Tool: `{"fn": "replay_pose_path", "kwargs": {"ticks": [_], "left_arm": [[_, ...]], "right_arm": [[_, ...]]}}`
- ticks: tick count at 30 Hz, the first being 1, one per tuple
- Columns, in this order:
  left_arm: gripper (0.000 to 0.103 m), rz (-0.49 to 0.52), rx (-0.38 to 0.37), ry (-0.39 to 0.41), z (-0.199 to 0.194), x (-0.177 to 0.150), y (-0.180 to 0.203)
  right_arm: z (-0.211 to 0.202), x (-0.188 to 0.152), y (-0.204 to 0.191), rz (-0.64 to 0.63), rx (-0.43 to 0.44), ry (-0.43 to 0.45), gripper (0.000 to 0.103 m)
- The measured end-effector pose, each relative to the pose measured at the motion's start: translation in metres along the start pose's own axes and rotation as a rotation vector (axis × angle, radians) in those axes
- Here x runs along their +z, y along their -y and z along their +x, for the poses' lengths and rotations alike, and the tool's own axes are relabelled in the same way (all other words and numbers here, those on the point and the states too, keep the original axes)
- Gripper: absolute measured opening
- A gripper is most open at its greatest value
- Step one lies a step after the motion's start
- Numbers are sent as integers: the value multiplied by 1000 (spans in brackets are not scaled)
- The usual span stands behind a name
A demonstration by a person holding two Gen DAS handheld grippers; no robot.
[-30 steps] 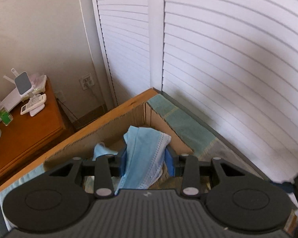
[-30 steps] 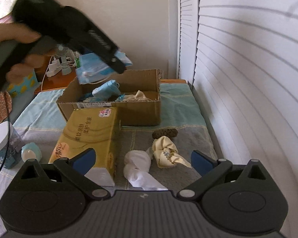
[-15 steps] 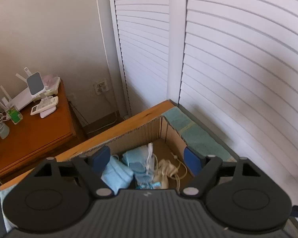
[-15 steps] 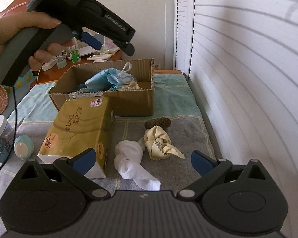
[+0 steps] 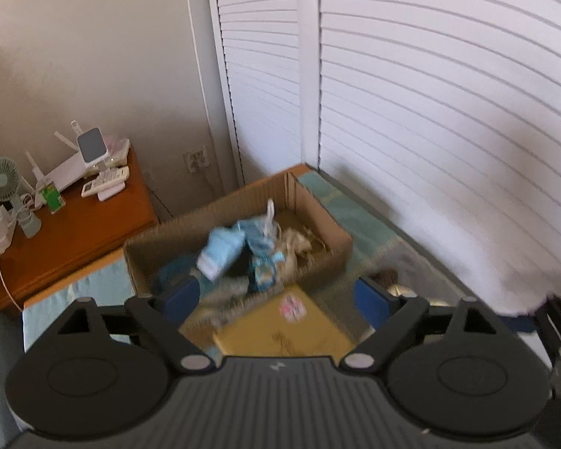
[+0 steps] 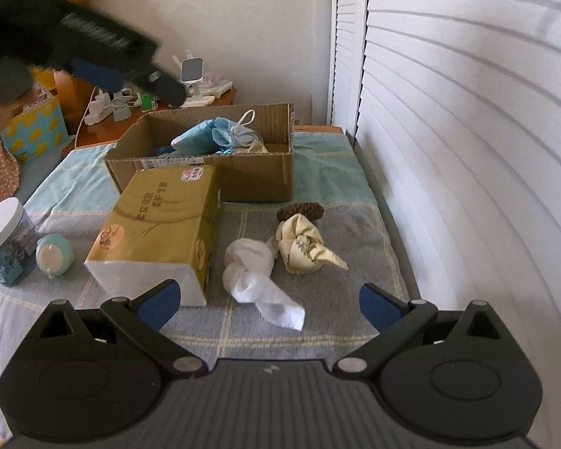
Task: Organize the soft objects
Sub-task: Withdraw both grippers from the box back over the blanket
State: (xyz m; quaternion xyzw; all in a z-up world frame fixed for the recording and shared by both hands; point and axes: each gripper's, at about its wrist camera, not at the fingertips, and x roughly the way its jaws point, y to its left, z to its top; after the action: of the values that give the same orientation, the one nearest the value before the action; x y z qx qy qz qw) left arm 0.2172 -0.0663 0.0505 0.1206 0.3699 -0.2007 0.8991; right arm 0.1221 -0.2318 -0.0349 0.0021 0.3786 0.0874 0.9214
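**Mask dropped, left tongs pull back from the box**

Backing away from the cardboard box (image 5: pixel 239 232), the left tongs (image 5: pixel 276 295) have just been opening and now stand wide with nothing between the pads; the blue face mask (image 6: pixel 209 138) they carried a second ago lies inside the box among the other soft pieces. Right tongs (image 6: pixel 269 303) hover spread and empty over the checked cloth (image 6: pixel 336 299) covering the counter.

By my reading the sorting is partly done. Blue items and a cream piece are boxed; a knotted white sock (image 6: pixel 254 273), a bundled cream cloth (image 6: pixel 303 247) and a small brown tuft (image 6: pixel 301 211) wait on the cloth, well apart from the box.

Only the right view shows those three clearly, plus the yellow tissue pack (image 6: pixel 161 224), a jar (image 6: pixel 3 239) and the blurred left tool. Only the left view looks down into the box.
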Motion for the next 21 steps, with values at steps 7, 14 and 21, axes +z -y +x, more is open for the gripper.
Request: {"fn": "replay_pose_path", "kwargs": {"ticks": [7, 14, 21], "left_arm": [[93, -4, 3, -8, -19, -54, 5], [98, -43, 2, -27, -32, -100, 5], [100, -20, 47, -15, -57, -129, 8]], "right_arm": [[-4, -10, -5, -41, -18, 1, 103], [0, -18, -2, -40, -35, -22, 103], [2, -22, 0, -31, -50, -34, 103]]}}
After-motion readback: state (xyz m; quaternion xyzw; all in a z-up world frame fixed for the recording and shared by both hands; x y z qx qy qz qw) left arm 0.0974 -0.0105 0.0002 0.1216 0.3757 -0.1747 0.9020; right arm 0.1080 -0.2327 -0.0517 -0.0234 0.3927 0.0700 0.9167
